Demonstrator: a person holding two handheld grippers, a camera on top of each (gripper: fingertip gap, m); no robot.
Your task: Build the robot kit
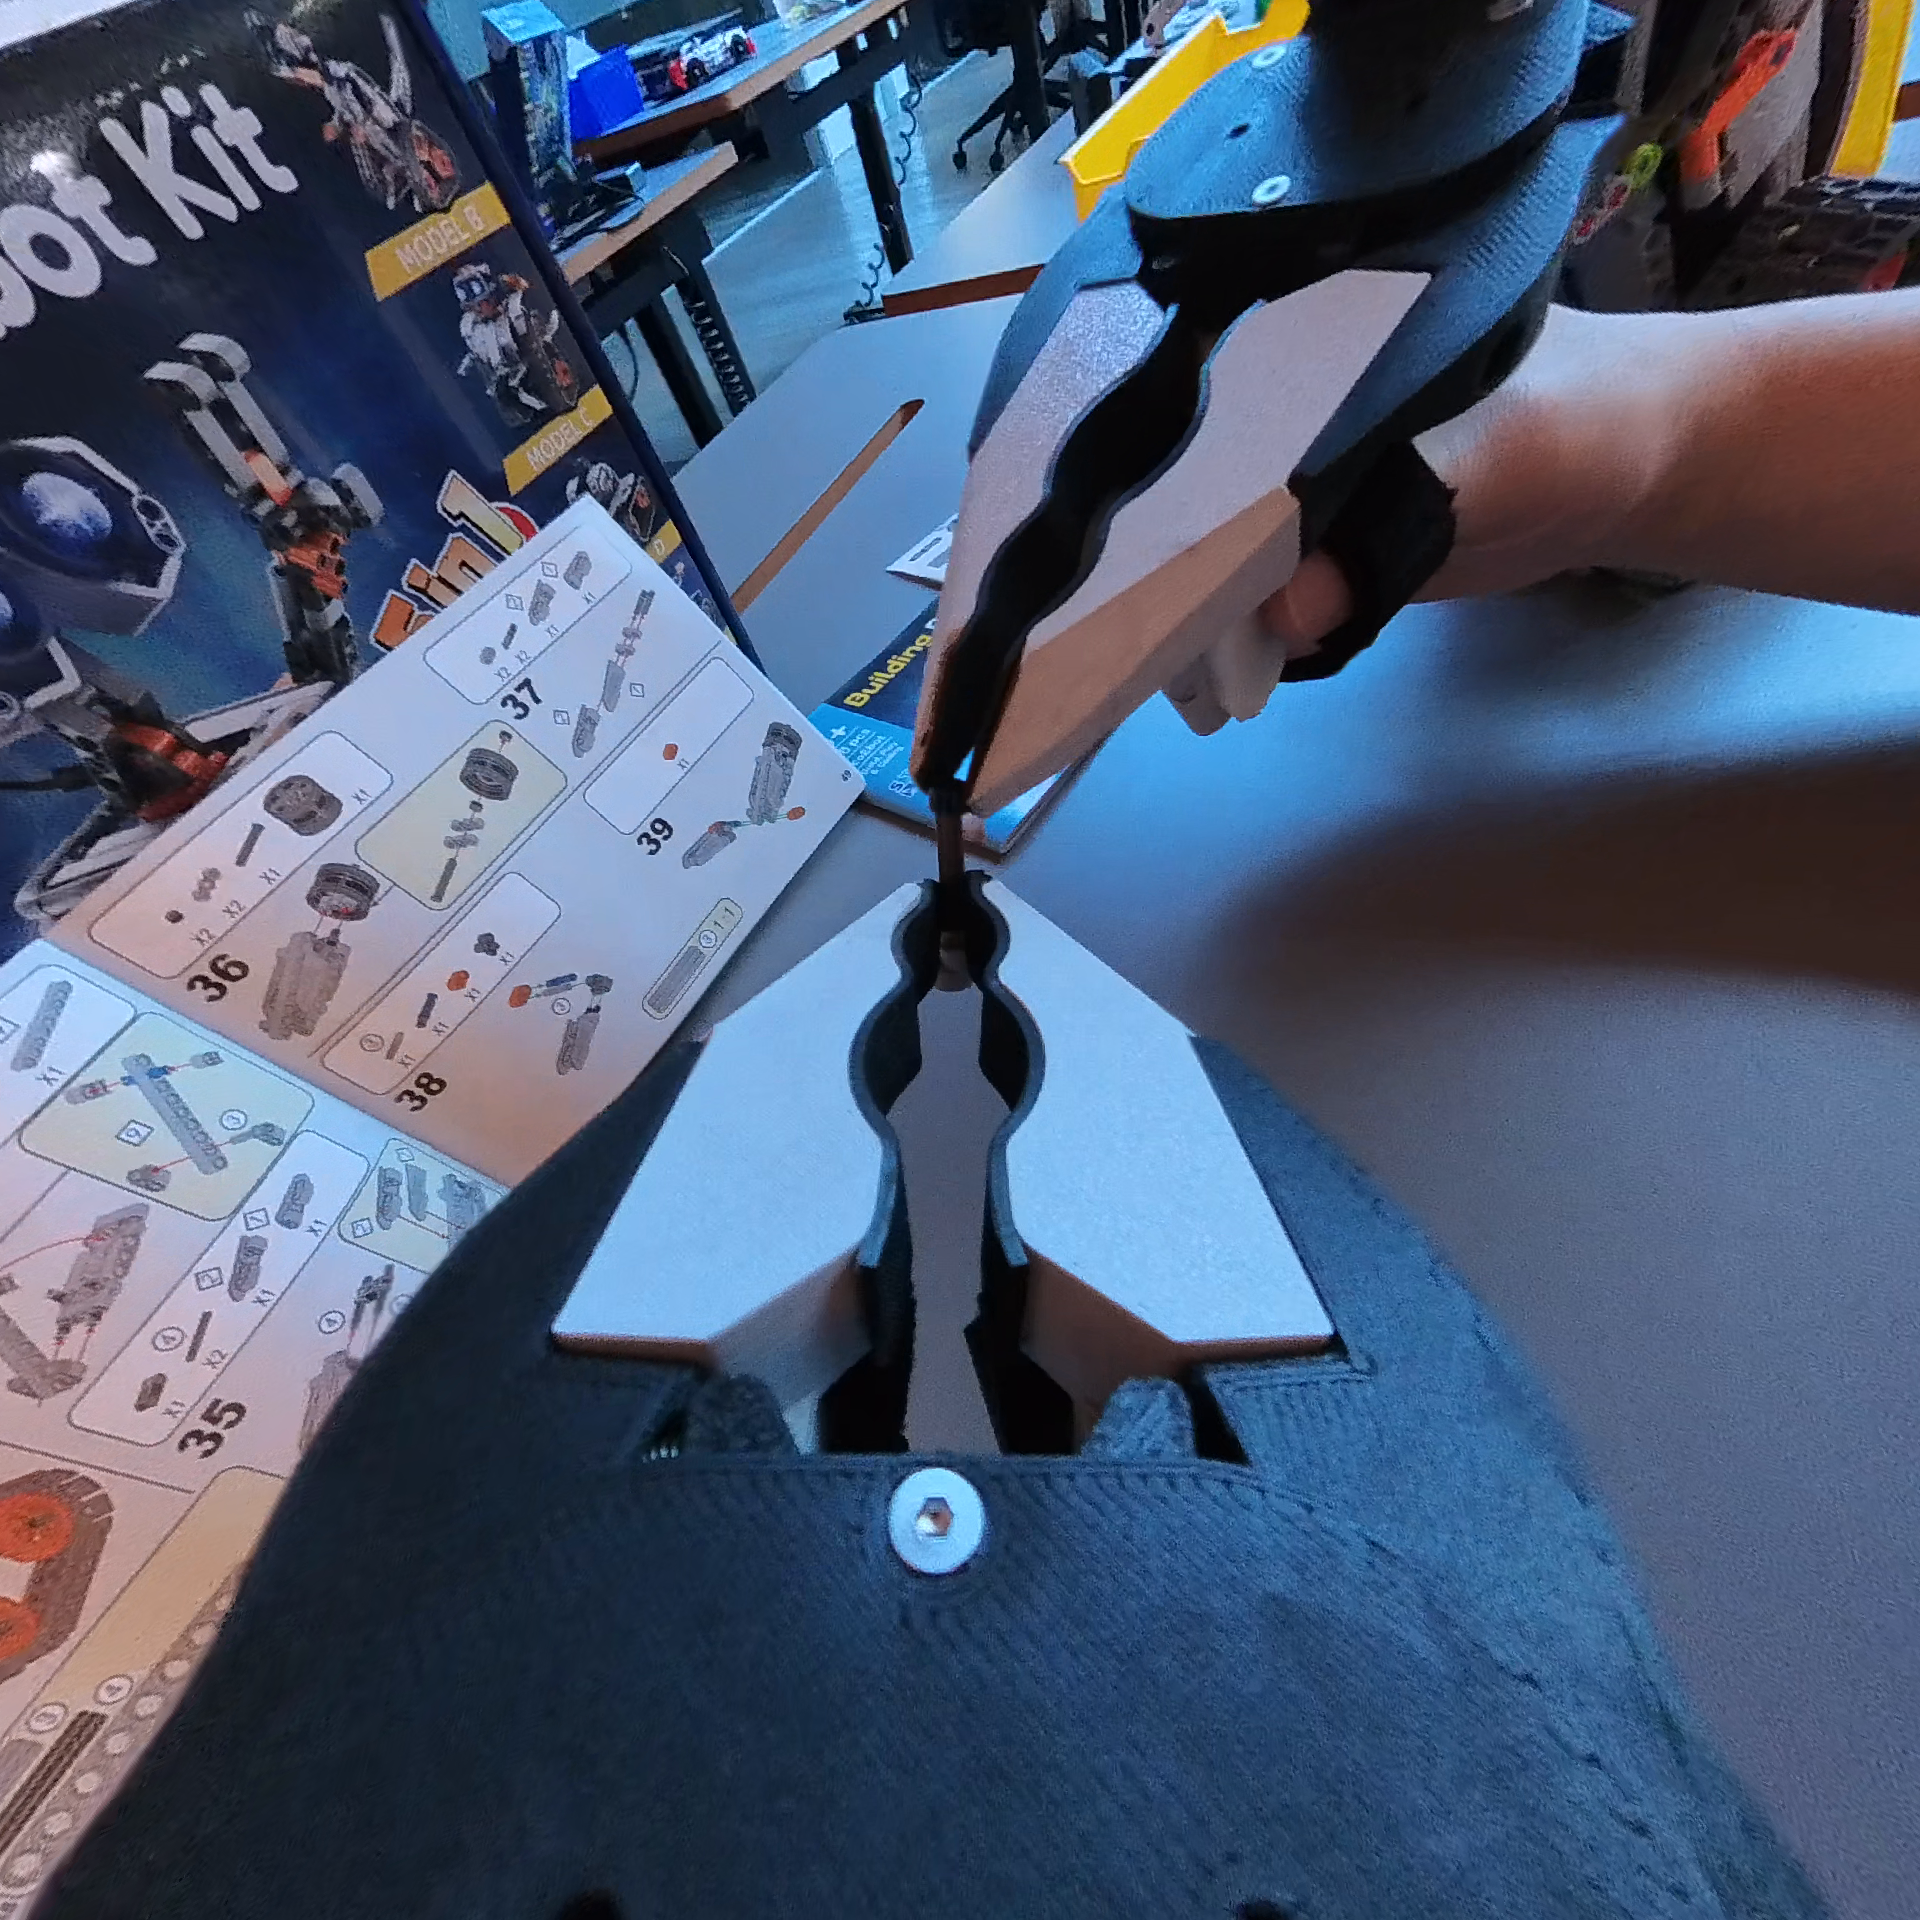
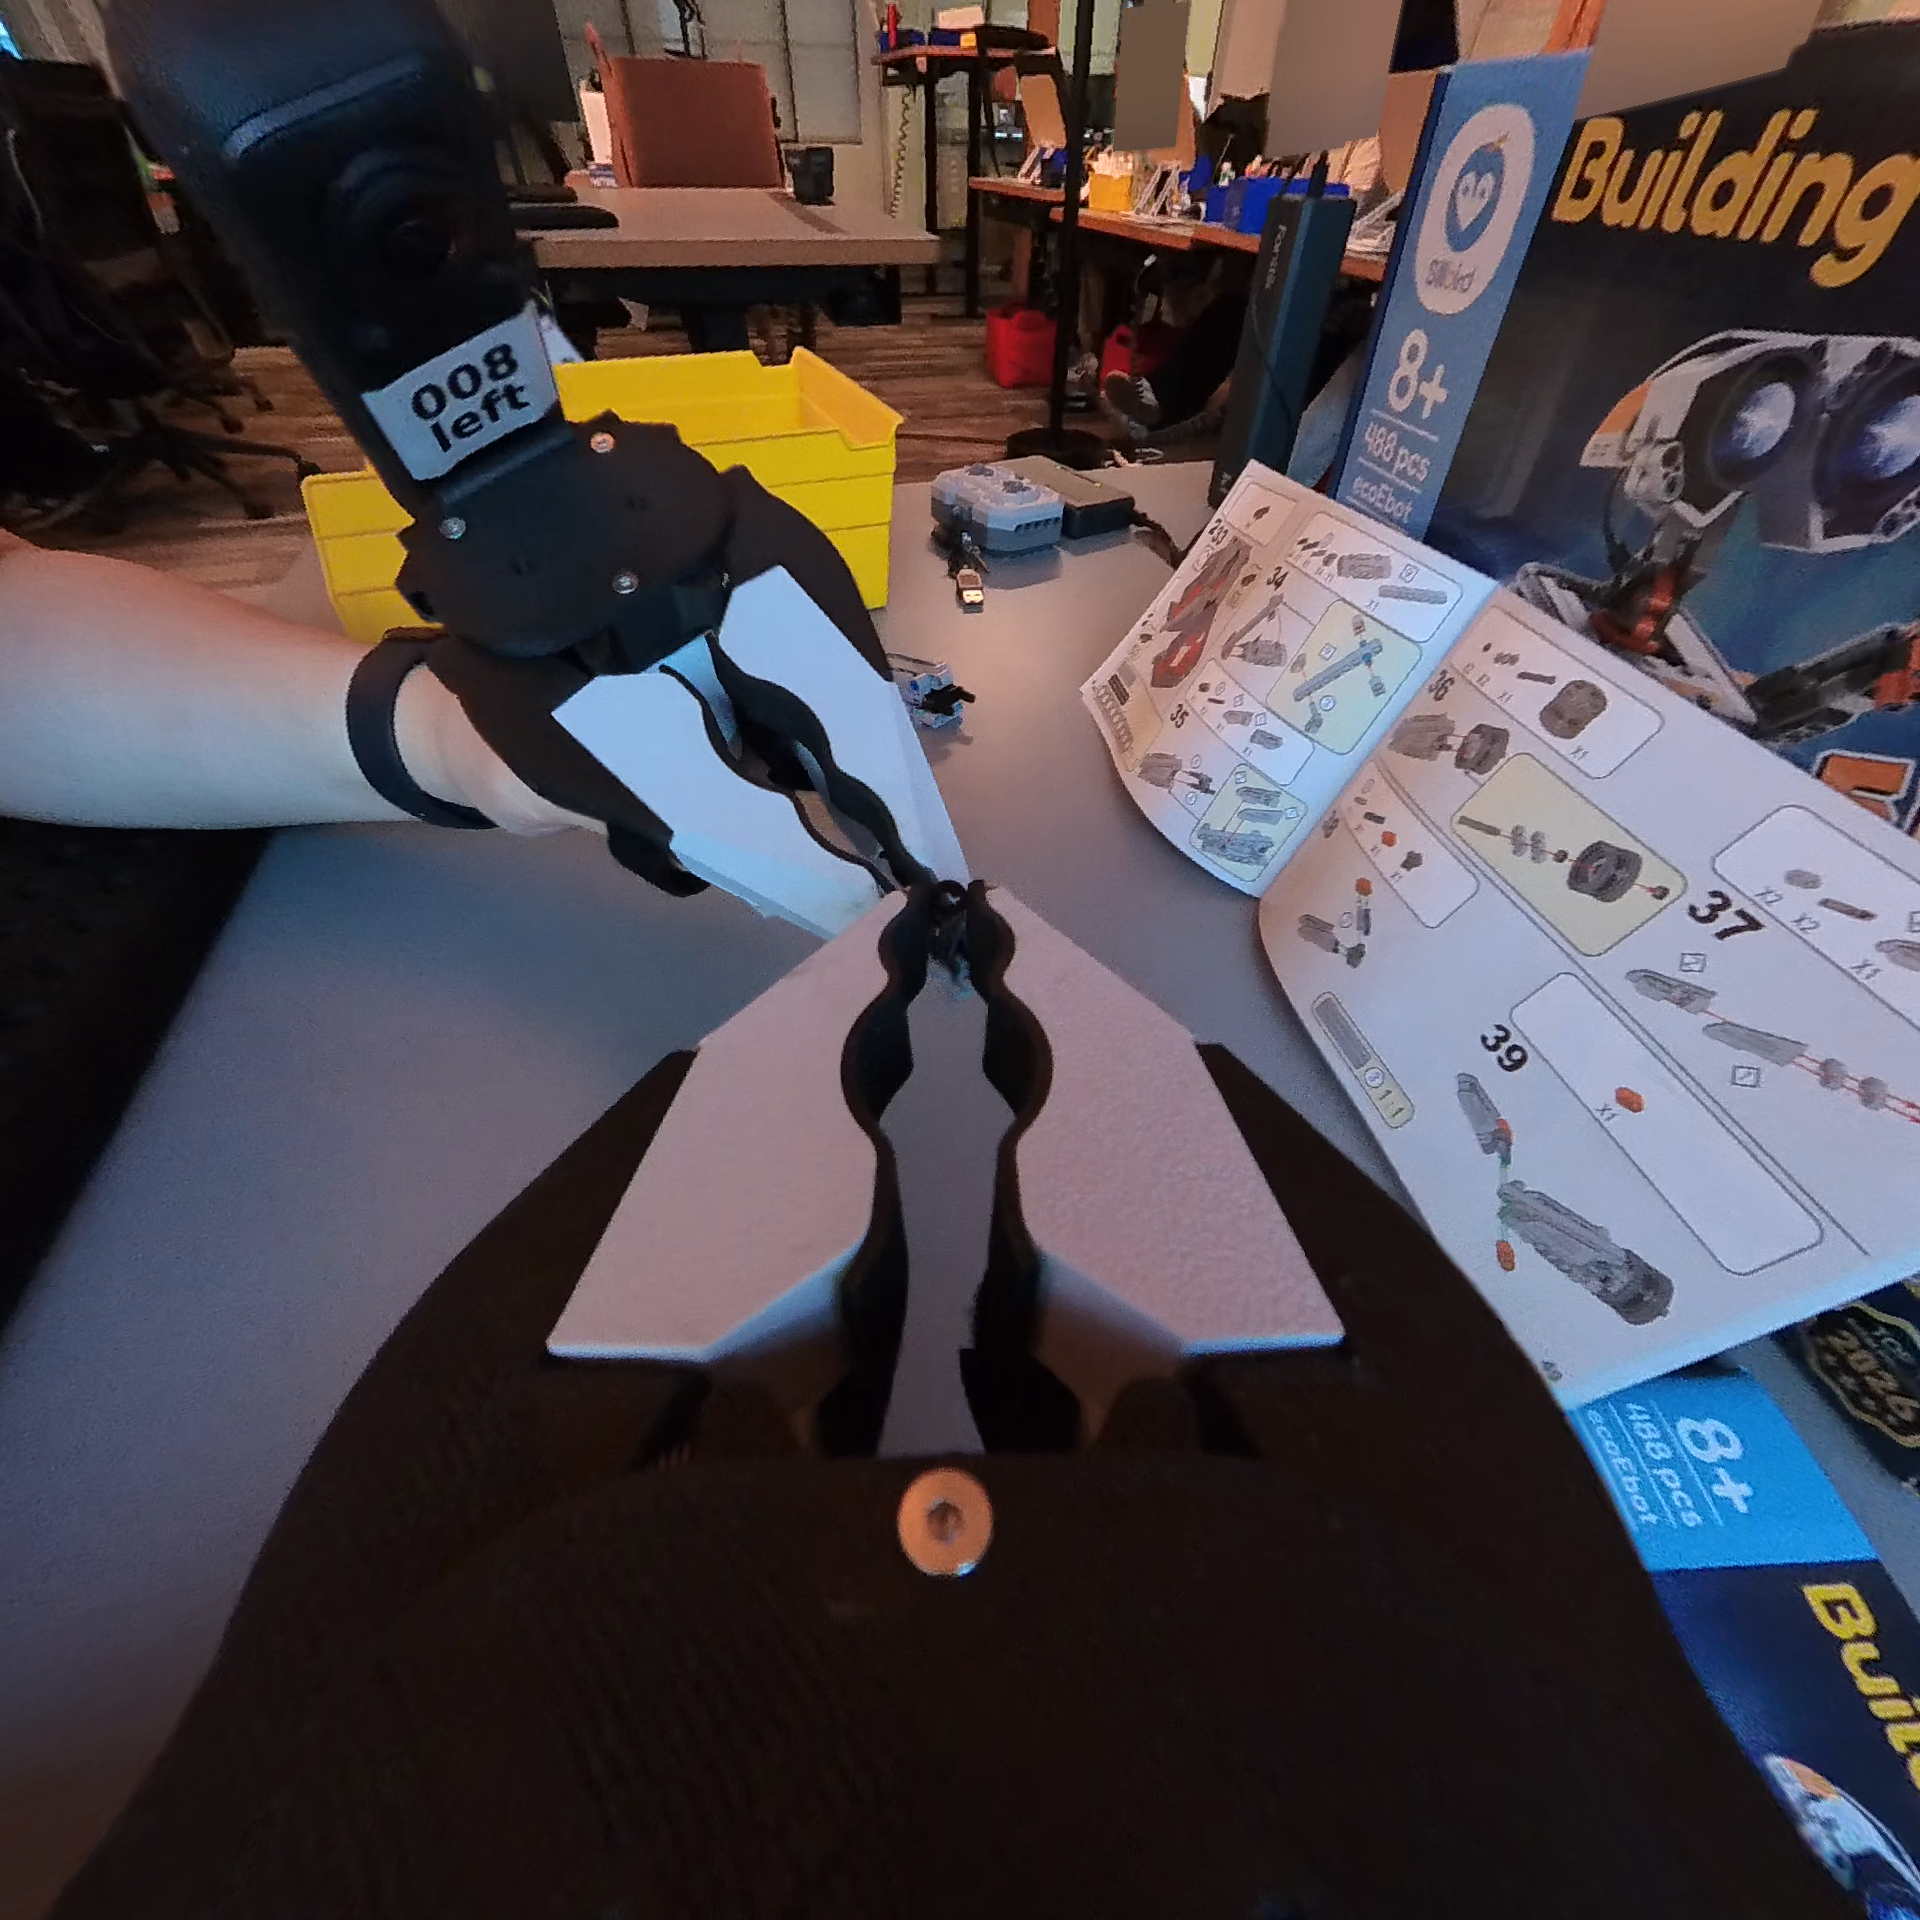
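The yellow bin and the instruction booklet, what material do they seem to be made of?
Yellow bin: apparently moulded plastic, smooth and slightly glossy, with stepped rigid walls. Instruction booklet: printed paper, matte to lightly coated; its thin pages bend and lean against the box.

I am looking into what seems an open-plan lab or maker workspace. Long wood-edged grey work desks (image 2: 727, 244) stand in rows across a carpeted floor, with black wheeled office chairs (image 1: 1013, 94) between them. A stacked yellow plastic parts bin (image 2: 727, 436) sits at the edge of my grey worktable (image 2: 312, 1039), and a brown cardboard box (image 2: 691, 120) and blue storage bins (image 2: 1242, 197) rest on benches farther back.
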